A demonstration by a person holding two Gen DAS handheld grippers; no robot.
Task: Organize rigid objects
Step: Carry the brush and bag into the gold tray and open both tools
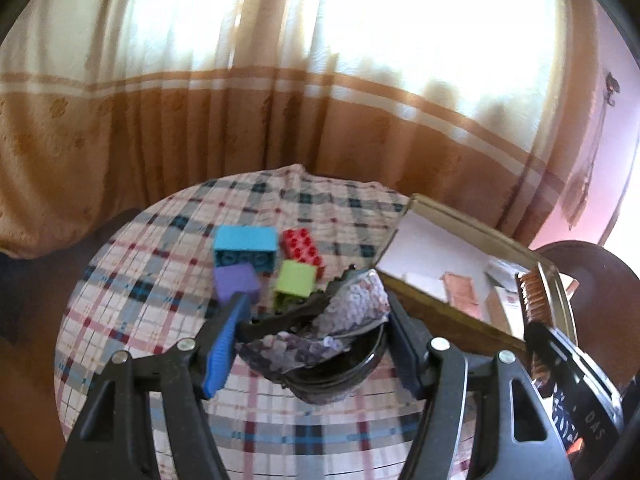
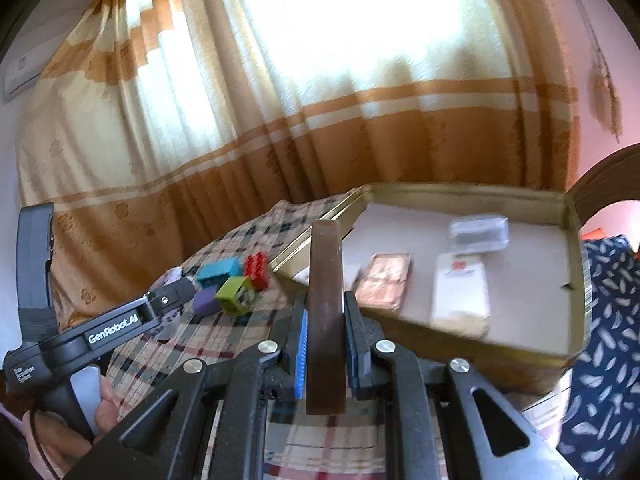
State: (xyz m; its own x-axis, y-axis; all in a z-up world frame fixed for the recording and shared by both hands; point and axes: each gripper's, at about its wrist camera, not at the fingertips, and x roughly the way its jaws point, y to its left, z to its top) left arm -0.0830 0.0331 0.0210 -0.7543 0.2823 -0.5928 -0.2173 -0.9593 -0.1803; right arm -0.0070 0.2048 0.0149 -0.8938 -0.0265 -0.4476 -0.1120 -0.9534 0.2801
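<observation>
Two loaded grippers: left gripper (image 1: 316,340) clamps a sequined hair clip (image 1: 344,316) at lower centre, right gripper (image 2: 324,320) pinches a brown comb (image 2: 325,304) upright near the open tin (image 2: 576,280); shallow grips risk slipping.

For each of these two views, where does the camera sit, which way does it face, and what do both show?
Left wrist: sits on the left gripper, faces over the checked table toward the curtain; its fingers hold a sequined hair clip.
Right wrist: sits on the right gripper, faces the open box; its jaws are shut on a brown comb; the person's left hand shows.
Shared: the toy blocks, box, comb.
</observation>
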